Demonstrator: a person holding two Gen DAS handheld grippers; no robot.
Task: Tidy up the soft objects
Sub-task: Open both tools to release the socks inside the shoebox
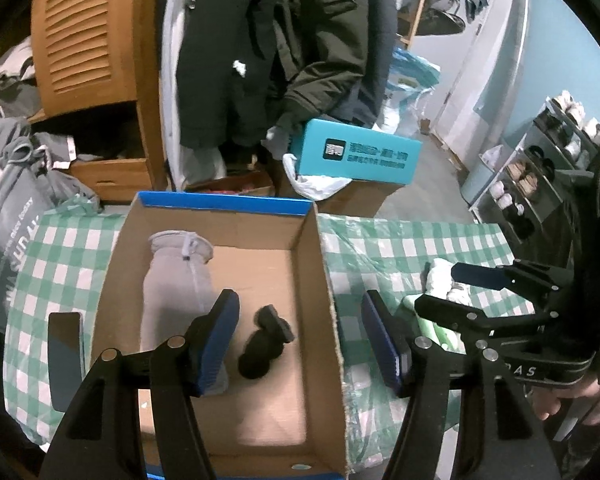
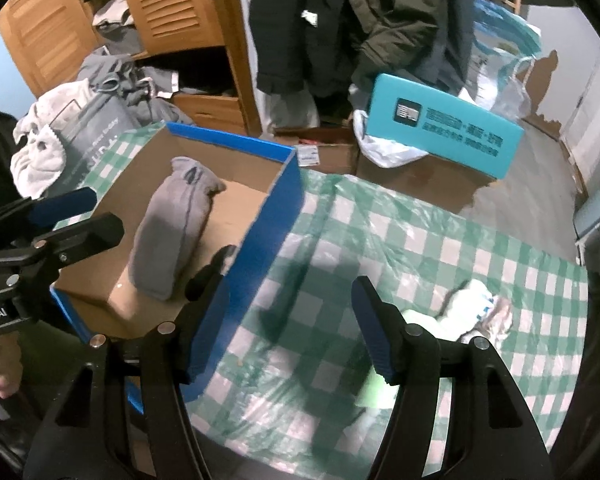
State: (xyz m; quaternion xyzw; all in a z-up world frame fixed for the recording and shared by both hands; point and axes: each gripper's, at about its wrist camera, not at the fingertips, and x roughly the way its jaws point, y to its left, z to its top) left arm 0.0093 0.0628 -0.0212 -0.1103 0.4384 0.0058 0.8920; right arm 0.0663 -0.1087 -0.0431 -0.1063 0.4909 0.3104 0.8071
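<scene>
An open cardboard box (image 1: 320, 256) with a blue rim stands on the green checked cloth; it also shows in the right wrist view (image 2: 276, 216). Inside lie a rolled grey sock bundle (image 1: 172, 280) (image 2: 172, 232) and a small black rolled sock (image 1: 264, 340). My left gripper (image 1: 300, 340) is open and empty above the box, over the black sock. My right gripper (image 2: 292, 324) is open and empty over the cloth, right of the box. White and pale green socks (image 2: 472, 308) lie on the cloth by its right finger; they also show in the left wrist view (image 1: 444, 284).
A teal box (image 1: 356, 152) sits on cartons behind the table. Dark coats (image 1: 268, 48) hang behind it. A wooden louvred cabinet (image 1: 84, 40) and a grey bag (image 1: 16, 200) stand at the left. A shoe rack (image 1: 540, 160) stands at the right.
</scene>
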